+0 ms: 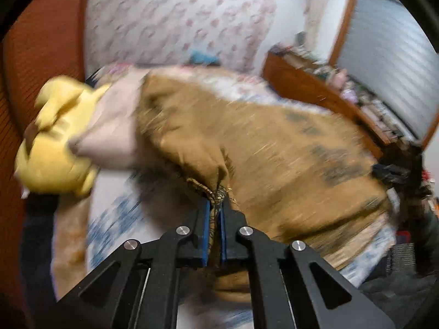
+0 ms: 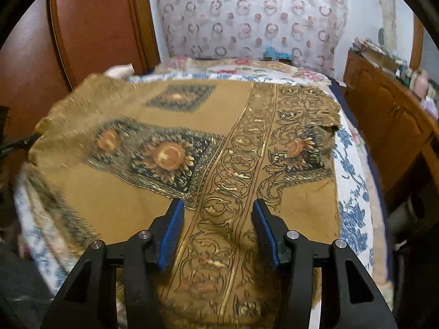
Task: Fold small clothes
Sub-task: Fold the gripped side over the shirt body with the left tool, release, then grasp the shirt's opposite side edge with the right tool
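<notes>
Floral-sheeted bed (image 2: 354,164) under brown patterned cloth (image 2: 170,192), yellow plush toy (image 1: 55,142)

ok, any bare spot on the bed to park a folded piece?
Little. The brown patterned cloth covers most of the blue-floral bedspread. Free: the strip between the cloth's right edge and the bed edge, and the band toward the circle-print curtain. Left is crowded: yellow plush toy.

Matt brown woven cloth (image 2: 153,192) with dark printed flowers lies on a floral cotton bedcover (image 2: 352,181). Glossy reddish wood headboard (image 2: 90,24) at ten o'clock; the gripper pads (image 2: 171,233) are ribbed blue rubber.
</notes>
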`<state>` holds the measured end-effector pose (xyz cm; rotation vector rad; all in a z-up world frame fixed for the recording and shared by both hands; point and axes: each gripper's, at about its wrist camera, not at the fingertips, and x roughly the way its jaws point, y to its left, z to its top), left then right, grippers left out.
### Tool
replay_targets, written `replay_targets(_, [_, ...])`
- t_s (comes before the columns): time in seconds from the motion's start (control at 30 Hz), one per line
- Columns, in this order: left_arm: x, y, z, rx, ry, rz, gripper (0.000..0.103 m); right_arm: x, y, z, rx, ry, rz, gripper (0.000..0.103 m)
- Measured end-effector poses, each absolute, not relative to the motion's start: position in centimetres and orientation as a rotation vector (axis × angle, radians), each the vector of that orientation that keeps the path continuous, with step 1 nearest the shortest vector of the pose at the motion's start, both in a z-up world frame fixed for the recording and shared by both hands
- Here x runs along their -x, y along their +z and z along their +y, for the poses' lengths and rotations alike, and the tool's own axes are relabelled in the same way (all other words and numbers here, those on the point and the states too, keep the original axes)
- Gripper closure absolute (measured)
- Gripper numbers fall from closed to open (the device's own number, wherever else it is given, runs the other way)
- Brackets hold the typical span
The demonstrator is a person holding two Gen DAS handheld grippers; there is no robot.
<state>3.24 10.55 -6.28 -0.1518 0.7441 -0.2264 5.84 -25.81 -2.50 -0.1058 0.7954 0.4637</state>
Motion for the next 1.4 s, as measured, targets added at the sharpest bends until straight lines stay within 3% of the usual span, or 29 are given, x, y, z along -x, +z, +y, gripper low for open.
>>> replay_targets(0.33, [-8.8,2.9,-5.8,-0.005,-0.604,0.605,0.097,-2.5,1.7,-30.9,0.095,0.377,0.687,0.053])
replay_targets(0.7, [-10.9,3.6,-21.2,-0.114,-0.882,0.693,0.094,-0.8,3.1,-34.6,0.051,0.297,0.636,0.053])
replay_targets(0.83, [-10.3,3.5,-21.4,-0.149,-0.866,0.672,0.06,-1.1,2.2,-34.4,0.052,0.293,0.651,0.053])
replay_targets(0.9, [-10.2,3.5,-20.3,-0.151,-0.839,0.666,0.057,-1.4,2.1,-34.5,0.05,0.301,0.66,0.053])
replay_targets(1.03, [-10.4,3.0,-18.3,-0.166,-0.744,0.644,0.039,-2.0,2.5,-33.8,0.042,0.333,0.669,0.053])
replay_targets(1.2, [-10.5,2.1,-13.9,-0.146,-0.631,0.633,0.03,-3.8,2.2,-31.3,0.061,0.399,0.681,0.053])
replay_targets(1.4, [-10.5,0.4,-8.1,-0.102,-0.481,0.642,0.029,-5.8,1.9,-25.2,0.145,0.509,0.698,0.053])
